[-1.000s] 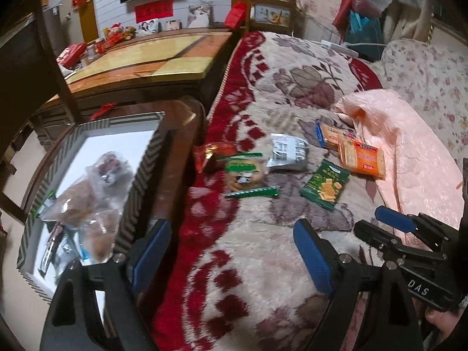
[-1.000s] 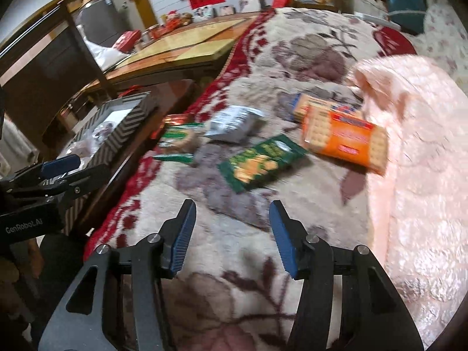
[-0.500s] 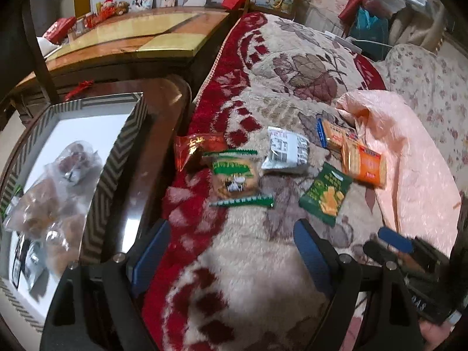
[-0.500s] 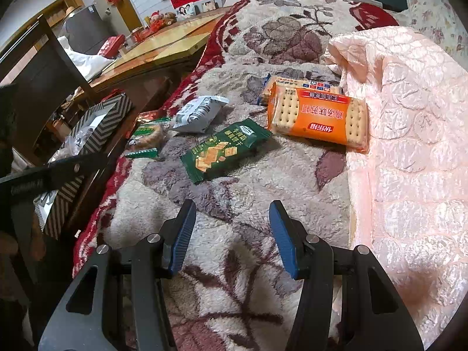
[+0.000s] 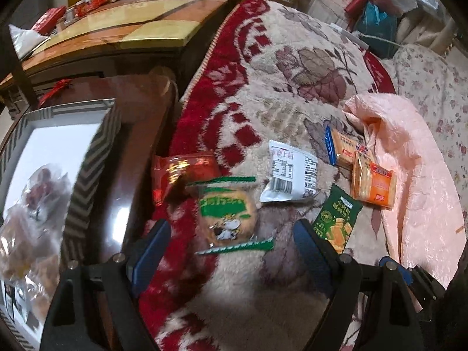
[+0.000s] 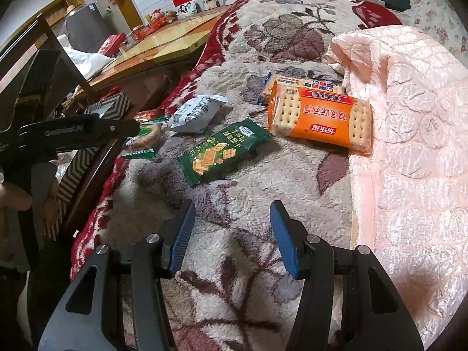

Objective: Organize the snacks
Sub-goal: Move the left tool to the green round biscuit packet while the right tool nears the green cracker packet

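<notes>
Several snack packs lie on a floral blanket (image 5: 292, 67). My left gripper (image 5: 231, 251) is open and empty, just short of a clear cookie pack with green ends (image 5: 226, 215). Beyond lie a red pack (image 5: 184, 172), a white pack (image 5: 292, 175), a green cracker pack (image 5: 336, 219) and two orange cracker packs (image 5: 374, 184). My right gripper (image 6: 231, 234) is open and empty, a little short of the green cracker pack (image 6: 222, 150). The orange cracker pack (image 6: 321, 115) lies beyond it to the right.
A striped box (image 5: 87, 175) holding bagged snacks stands on a dark wooden side table (image 5: 137, 134) left of the blanket. A pink quilted cover (image 6: 409, 146) lies on the right. A glossy wooden table (image 5: 131, 32) stands behind. The left gripper's arm (image 6: 73, 134) shows at the right view's left edge.
My left gripper has moved forward and right, from over the box to the cookie pack. My right gripper has moved forward toward the green cracker pack. Both stay open.
</notes>
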Demonstrator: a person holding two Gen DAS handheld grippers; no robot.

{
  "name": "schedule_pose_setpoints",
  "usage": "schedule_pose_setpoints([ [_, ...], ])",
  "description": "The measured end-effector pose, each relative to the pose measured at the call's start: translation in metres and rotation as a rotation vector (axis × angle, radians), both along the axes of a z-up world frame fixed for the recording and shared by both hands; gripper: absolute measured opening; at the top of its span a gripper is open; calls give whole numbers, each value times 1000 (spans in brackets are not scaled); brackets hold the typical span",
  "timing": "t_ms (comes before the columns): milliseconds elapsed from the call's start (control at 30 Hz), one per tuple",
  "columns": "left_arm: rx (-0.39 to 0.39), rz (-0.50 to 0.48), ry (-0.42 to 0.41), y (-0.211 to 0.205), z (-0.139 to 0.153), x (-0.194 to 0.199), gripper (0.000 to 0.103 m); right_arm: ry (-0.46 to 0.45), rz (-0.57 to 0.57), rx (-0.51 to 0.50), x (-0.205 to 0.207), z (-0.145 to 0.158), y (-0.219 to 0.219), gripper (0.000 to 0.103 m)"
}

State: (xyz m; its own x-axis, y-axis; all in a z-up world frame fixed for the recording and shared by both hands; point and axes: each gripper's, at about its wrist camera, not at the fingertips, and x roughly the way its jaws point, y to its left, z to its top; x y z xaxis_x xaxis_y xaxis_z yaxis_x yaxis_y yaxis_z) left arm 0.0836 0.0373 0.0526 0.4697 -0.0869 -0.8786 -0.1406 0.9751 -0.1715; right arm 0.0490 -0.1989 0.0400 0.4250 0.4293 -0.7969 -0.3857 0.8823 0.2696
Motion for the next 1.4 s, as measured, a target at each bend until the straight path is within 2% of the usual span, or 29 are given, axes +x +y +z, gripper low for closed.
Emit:
schedule_pose_setpoints([
  [467,25,43,93,3,-21,20,87,12,7,6,7,-2,8,53],
  [700,24,34,102,3,-24,20,87,23,-20,17,16,-3,11,53],
  [933,32,51,108,10,-26,21,87,-17,-50,-54,45,3,38,53],
  [1167,48,56,121,11,-28,22,87,-39,11,-201,72,-4,85,53],
  [1267,44,56,125,12,-28,23,87,-37,28,-270,71,-10,87,53],
  [1400,46,55,115,11,-26,22,87,-68,32,-326,58,-5,67,53],
])
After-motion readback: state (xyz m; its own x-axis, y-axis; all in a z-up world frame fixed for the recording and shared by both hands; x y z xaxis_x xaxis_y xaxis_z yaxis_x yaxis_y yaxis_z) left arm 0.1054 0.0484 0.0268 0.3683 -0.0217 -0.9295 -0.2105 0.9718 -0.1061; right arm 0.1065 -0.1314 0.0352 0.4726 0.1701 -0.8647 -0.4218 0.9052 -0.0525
